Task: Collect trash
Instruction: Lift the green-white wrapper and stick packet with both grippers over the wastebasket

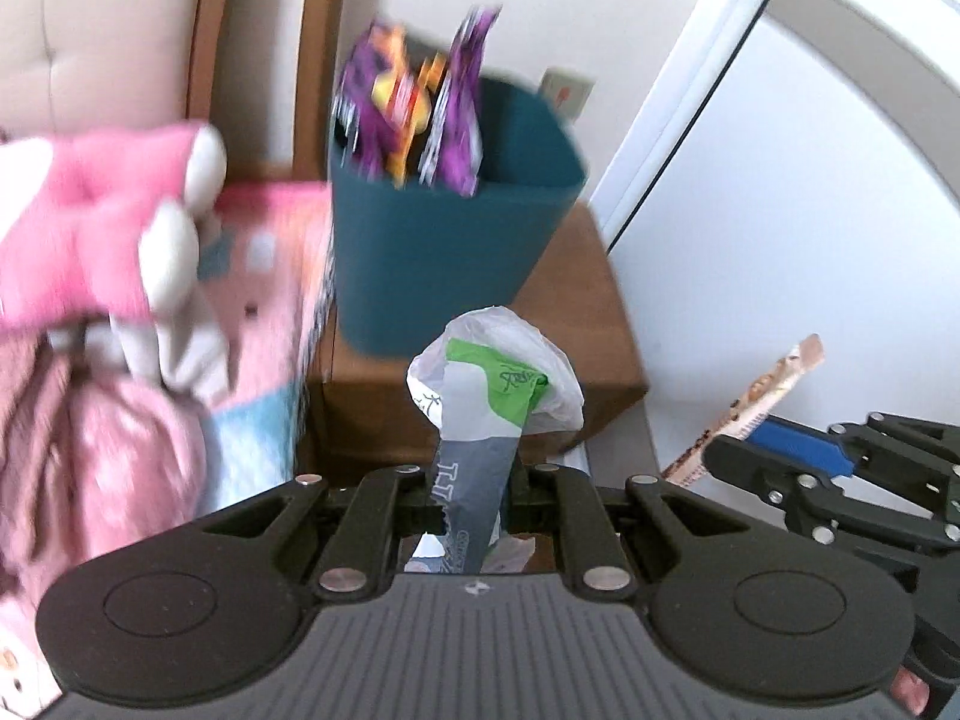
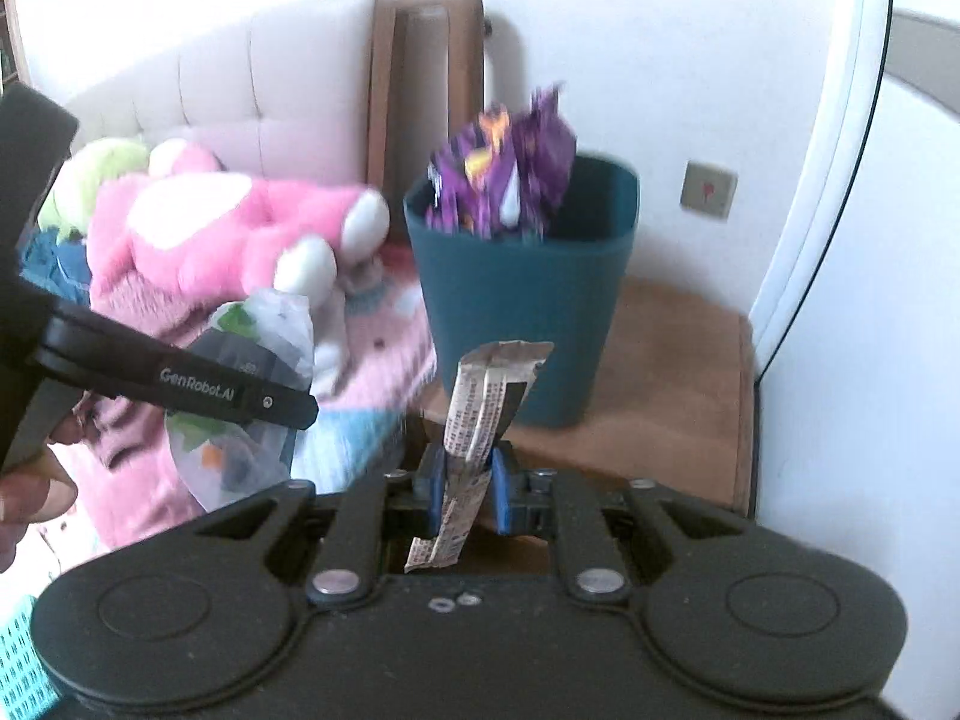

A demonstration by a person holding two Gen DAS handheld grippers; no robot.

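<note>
task looks partway done: teal bin [image 2: 528, 294] on the wooden nightstand [image 2: 678, 372] already has purple snack wrappers [image 2: 510, 180] sticking up out of its mouth, so some trash is in. two more pieces are in hand and not yet dropped

left gripper [image 1: 471, 480] is clenched on a crumpled plastic wrapper [image 1: 486, 384], white/green/grey; pinched at its grey lower part, bunched end standing up and forward toward the bin, tail hanging down behind the jaws. long axis runs roughly along the gripper's pointing direction, slightly tilted. it sits in front of and below the bin rim, not over the opening. in the right wrist view the same wrapper is off to the left, over the bed edge

right gripper [image 2: 468, 480] is clenched on a long thin brown stick wrapper [image 2: 480, 420], held near its middle between the blue pads [image 2: 501, 495]. long axis near upright in view, top end leaning a bit right toward the bin, bottom end poking out below the jaws. also short of the bin, below rim height

left to do, my guess: lift both over the rim and release. pink plush toy [image 2: 240, 228] and bedding beside the bin aren't trash
</note>
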